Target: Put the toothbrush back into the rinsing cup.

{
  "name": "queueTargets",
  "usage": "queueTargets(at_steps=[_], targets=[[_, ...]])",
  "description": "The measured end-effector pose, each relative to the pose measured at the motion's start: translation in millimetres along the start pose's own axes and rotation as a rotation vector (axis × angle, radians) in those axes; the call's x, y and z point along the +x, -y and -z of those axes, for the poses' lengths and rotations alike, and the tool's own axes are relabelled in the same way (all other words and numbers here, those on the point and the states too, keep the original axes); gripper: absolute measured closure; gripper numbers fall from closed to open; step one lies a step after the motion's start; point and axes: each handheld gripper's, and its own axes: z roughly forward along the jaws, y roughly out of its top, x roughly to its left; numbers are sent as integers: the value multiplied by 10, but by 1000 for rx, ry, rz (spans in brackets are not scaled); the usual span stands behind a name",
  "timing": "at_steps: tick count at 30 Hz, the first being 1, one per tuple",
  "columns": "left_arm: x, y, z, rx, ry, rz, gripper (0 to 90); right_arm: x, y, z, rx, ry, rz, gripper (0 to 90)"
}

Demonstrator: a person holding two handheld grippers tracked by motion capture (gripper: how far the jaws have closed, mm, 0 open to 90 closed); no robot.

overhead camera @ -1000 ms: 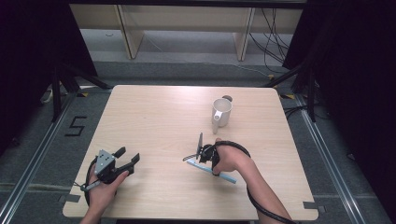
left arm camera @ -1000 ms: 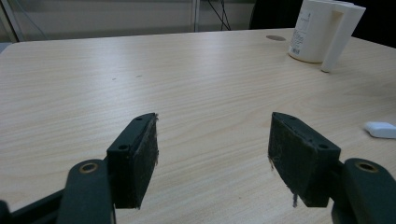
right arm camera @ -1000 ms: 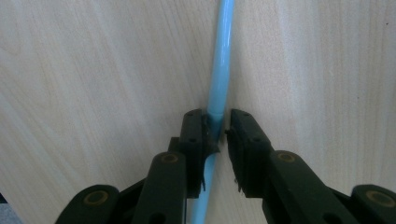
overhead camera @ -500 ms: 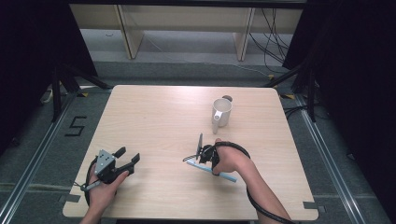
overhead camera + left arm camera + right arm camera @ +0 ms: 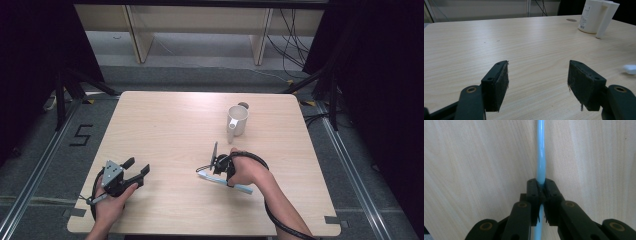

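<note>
The right hand-held gripper (image 5: 541, 192) has just been closing and now clamps the blue stick (image 5: 540, 152), lying low centre on the tabletop (image 5: 165, 125). The grasp looks done; next, lift it steadily. The left hand-held gripper (image 5: 537, 82) waits open.

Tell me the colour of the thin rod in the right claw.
Light blue rod, clearest in the right gripper view.

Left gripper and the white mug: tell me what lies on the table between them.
Nothing. In the left gripper view, bare wood runs from the open left gripper to the white mug. The high view shows the table bare there too.
</note>
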Motion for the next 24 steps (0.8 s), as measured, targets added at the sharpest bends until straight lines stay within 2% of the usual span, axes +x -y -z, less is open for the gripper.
queueTargets(at_steps=[3, 4, 8, 9, 11, 12, 14, 15, 18, 19, 20, 23, 24], targets=[[0, 0, 0, 0, 0, 0, 326, -1, 4, 10, 5, 0, -4, 843], [-1, 0, 0, 0, 0, 0, 325, -11, 4, 9, 0, -1, 13, 843], [-2, 0, -1, 0, 1, 0, 325, -10, 6, 16, -4, -3, 11, 843], [-2, -1, -1, 0, 0, 0, 326, -3, 8, 22, -1, -4, -4, 843], [-2, 0, -1, 0, 0, -1, 326, -10, 10, 27, -6, -4, 6, 843], [-3, 0, -1, 0, 0, -1, 326, -8, 16, 38, -6, -5, -8, 843], [-3, -1, -2, 0, 0, -1, 326, -13, 18, 43, -6, -4, 1, 843], [-4, -1, -2, 0, 0, -1, 326, -8, 28, 61, -8, -3, -18, 843], [-4, -1, -2, 1, 0, -1, 326, -5, 37, 76, -14, -5, -21, 843], [-4, -1, -3, 2, 1, -1, 326, -12, 41, 80, -25, -5, -9, 843], [-5, -1, -4, 2, 1, -1, 326, -5, 47, 93, -23, -1, -28, 843], [-6, -6, 7, 15, -5, -2, 326, -24, 65, 115, -40, 13, -23, 843], [-7, -7, 9, 17, -6, -1, 326, -17, 71, 124, -40, 14, -44, 842]])
